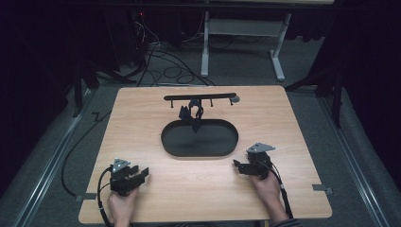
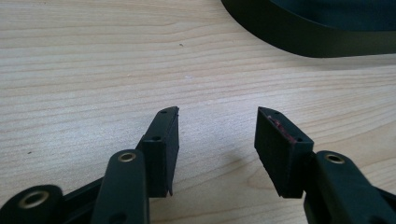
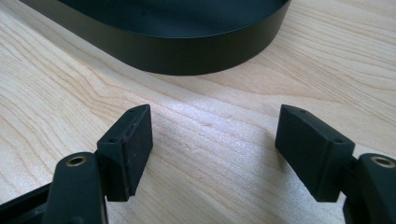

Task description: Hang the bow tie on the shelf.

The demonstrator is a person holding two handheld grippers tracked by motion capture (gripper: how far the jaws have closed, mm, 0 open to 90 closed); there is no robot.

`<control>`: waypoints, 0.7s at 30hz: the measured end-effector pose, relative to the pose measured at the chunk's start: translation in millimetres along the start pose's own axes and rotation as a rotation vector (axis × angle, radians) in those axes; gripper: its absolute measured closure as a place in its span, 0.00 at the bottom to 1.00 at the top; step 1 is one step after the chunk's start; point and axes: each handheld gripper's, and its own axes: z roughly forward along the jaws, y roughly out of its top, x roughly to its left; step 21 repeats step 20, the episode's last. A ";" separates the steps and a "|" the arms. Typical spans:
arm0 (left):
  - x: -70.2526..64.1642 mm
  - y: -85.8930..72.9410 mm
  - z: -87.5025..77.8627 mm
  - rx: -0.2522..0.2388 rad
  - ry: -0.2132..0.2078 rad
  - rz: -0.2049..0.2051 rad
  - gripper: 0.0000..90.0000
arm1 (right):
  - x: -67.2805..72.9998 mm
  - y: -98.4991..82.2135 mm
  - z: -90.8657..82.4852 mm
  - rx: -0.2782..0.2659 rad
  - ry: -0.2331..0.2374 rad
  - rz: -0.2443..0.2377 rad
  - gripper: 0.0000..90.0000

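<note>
On the wooden surface, at its near left corner, a hand holds the left gripper low over the wood, its fingers parted with a clear gap and nothing between them; its cable loops back beside the wrist. Past it, toward the middle, sits a black oval tray, and the left gripper view catches a curve of its wall up ahead. Behind the tray stands a low black rack with a dark bundle hanging from it down over the tray's far edge; what the bundle is I cannot tell. Over at the near right, the other hand holds the right gripper, pointed in toward the tray, fingers spread wide and empty above bare wood, the tray wall just ahead of them. Beyond the surface, cables lie on the floor near a white frame.
</note>
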 end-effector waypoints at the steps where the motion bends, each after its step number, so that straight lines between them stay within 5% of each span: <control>1: 0.1 0.2 0.2 0.000 0.005 0.001 0.55 | 0.0 0.0 0.0 0.000 0.000 0.000 0.32; 21: -13.3 -1.2 6.5 0.002 0.088 0.123 0.47 | 0.0 -0.1 -0.1 0.001 0.000 -0.001 0.32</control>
